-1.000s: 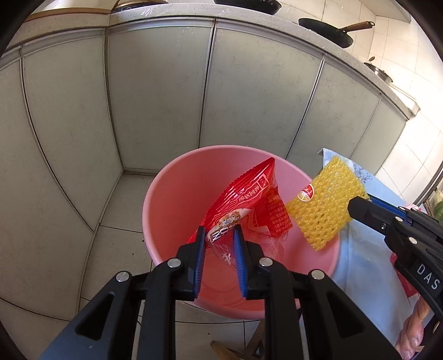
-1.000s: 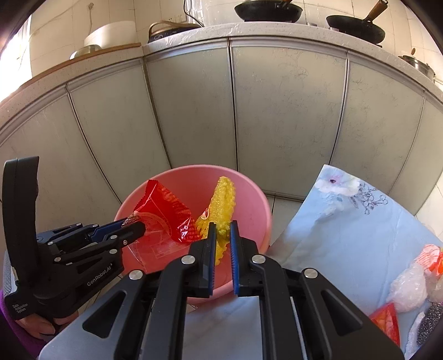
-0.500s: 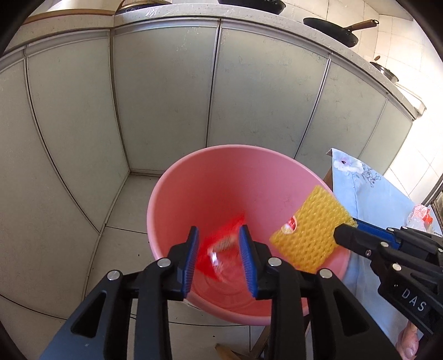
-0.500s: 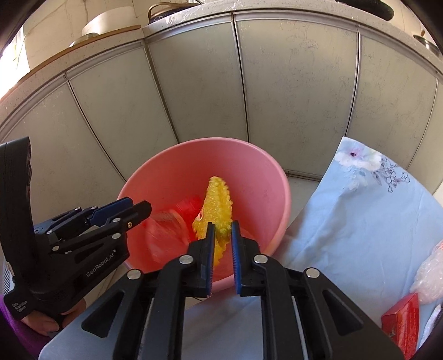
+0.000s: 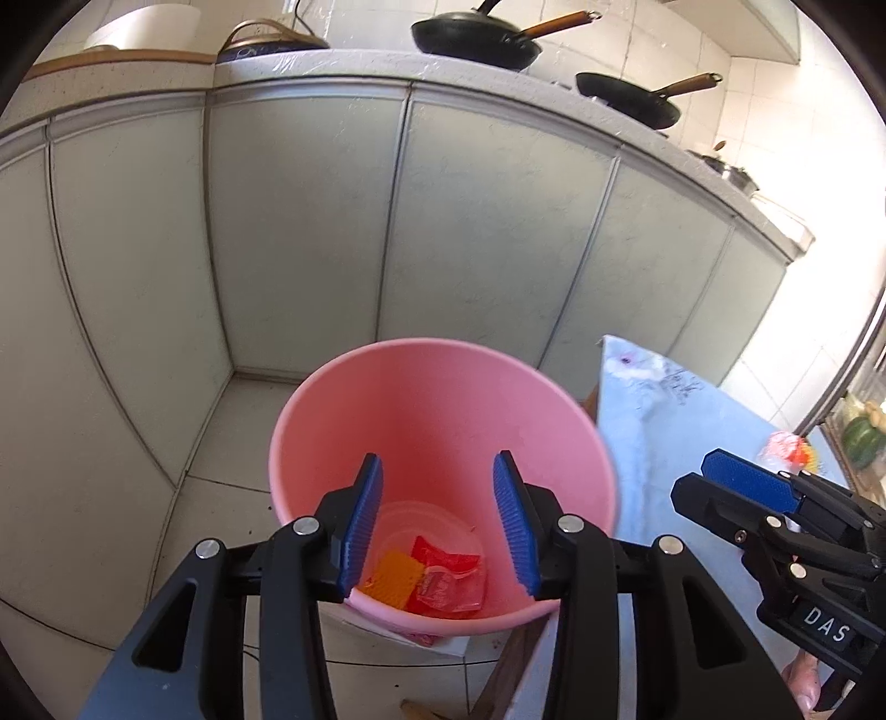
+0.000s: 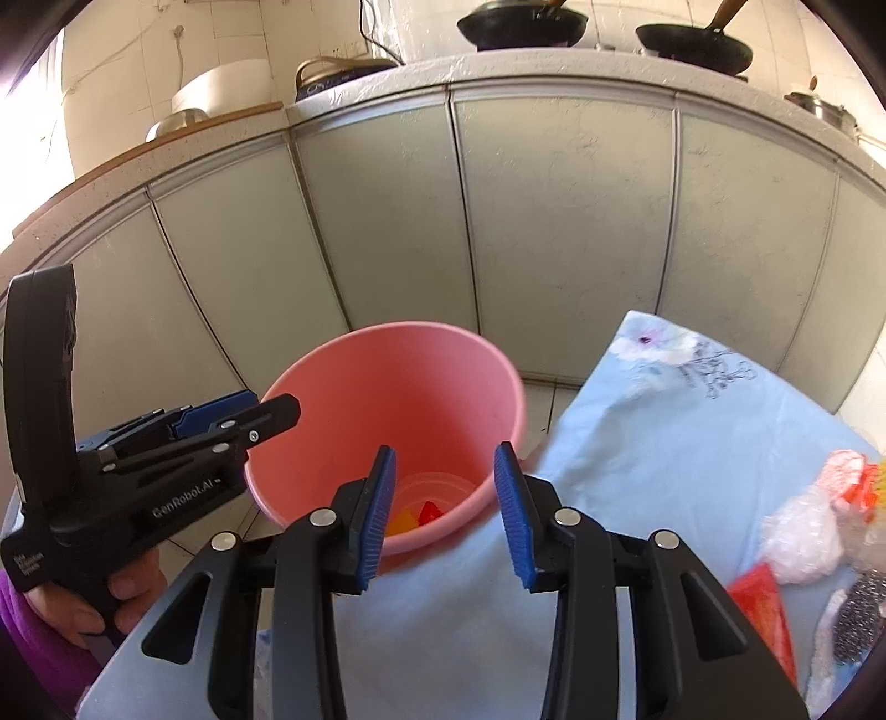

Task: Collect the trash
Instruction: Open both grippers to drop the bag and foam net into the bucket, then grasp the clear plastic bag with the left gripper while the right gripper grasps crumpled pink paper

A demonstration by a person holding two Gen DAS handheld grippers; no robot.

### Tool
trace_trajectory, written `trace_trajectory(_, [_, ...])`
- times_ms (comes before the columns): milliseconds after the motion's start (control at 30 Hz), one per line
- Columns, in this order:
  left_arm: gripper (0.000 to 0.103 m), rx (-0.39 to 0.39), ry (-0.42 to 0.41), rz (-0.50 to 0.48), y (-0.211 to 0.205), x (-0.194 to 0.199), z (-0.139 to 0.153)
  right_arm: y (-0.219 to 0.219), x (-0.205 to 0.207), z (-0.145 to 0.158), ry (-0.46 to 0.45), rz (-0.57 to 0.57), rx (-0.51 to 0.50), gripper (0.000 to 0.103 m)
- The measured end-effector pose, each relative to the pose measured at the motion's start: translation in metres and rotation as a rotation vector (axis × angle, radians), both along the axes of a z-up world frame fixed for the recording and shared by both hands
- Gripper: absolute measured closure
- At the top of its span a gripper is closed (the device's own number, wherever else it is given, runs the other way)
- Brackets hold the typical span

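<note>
A pink bucket stands on the floor beside the table. At its bottom lie a red snack wrapper and a yellow foam net. My left gripper hangs over the bucket's near rim with its jaws opening and nothing between them. My right gripper is over the table edge beside the bucket, its jaws also opening and empty. Each gripper shows in the other's view: the right gripper at the right, the left gripper at the left.
A light blue floral tablecloth covers the table at the right. On it lie a clear plastic bag, a red packet and a dark scrubber. Grey cabinet doors rise behind the bucket, with pans on the counter.
Both grippers have opened and let go: the red wrapper and the yellow foam net dropped to the bucket's bottom. Both grippers drew back a little from the bucket.
</note>
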State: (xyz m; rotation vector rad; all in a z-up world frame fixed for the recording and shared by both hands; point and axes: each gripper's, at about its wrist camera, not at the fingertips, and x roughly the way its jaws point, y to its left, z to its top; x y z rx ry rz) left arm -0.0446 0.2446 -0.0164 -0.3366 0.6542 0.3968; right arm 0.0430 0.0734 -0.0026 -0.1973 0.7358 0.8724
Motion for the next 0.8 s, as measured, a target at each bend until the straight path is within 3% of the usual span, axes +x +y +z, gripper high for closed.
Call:
trace_trajectory(367, [0.061,-0.034,-0.044,-0.185,-0.056,0.006,0.017,-0.068,-0.024,0.012,-0.075,-0.083,-0.019,0.064])
trace_trajectory(467, [0.061,-0.046,-0.038,-0.241,-0.074,0.010,0.016,-0.099,-0.027,0.009,-0.066,-0.140,-0.022,0.055])
trace_trajectory(800, [0.061,-0.054,0.011,-0.400,-0.141,0.032,0.008,-0.195,-0.017,-0.004,-0.025,-0.370,0.011,0.055])
